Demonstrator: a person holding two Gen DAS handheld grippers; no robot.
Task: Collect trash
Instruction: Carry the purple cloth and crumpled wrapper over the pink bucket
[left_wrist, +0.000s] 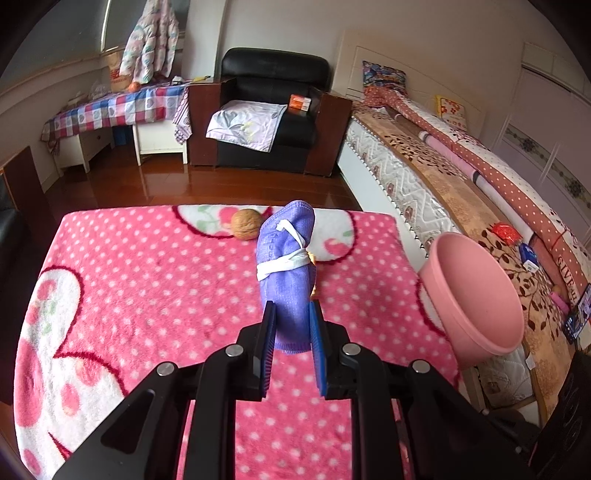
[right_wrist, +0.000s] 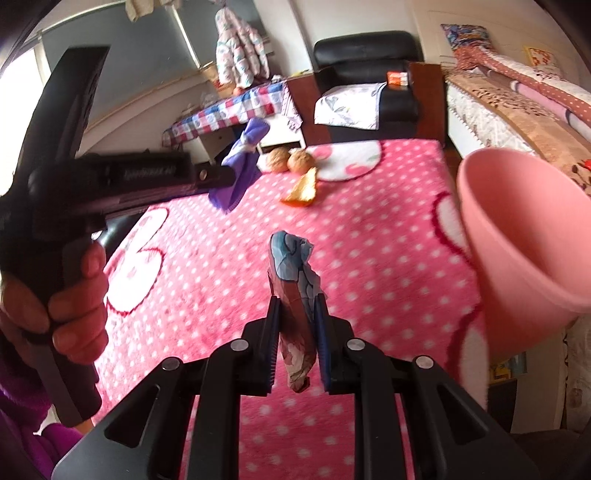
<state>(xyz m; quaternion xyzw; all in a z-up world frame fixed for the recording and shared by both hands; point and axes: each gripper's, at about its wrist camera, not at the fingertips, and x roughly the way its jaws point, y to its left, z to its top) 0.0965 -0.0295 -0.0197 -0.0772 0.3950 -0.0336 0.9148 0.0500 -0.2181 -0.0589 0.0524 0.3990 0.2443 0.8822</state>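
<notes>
My left gripper (left_wrist: 291, 310) is shut on a rolled purple cloth (left_wrist: 286, 266) tied with a white band, held above the pink dotted blanket (left_wrist: 147, 277). A walnut (left_wrist: 245, 224) lies just behind it. In the right wrist view my right gripper (right_wrist: 297, 304) is shut on a crumpled printed wrapper (right_wrist: 291, 273) that sticks up between the pads. The pink bin (right_wrist: 524, 236) stands at the blanket's right edge, to the right of both grippers. Farther back, two walnuts (right_wrist: 277, 159) and an orange peel (right_wrist: 303, 190) rest on the blanket. The purple cloth (right_wrist: 240, 166) hangs from the left tool, gripped by a hand (right_wrist: 74, 291).
A bed (left_wrist: 461, 177) runs along the right, behind the pink bin (left_wrist: 476, 291). A black armchair (left_wrist: 273, 110) and a low table with a checked cover (left_wrist: 118, 107) stand across the wooden floor.
</notes>
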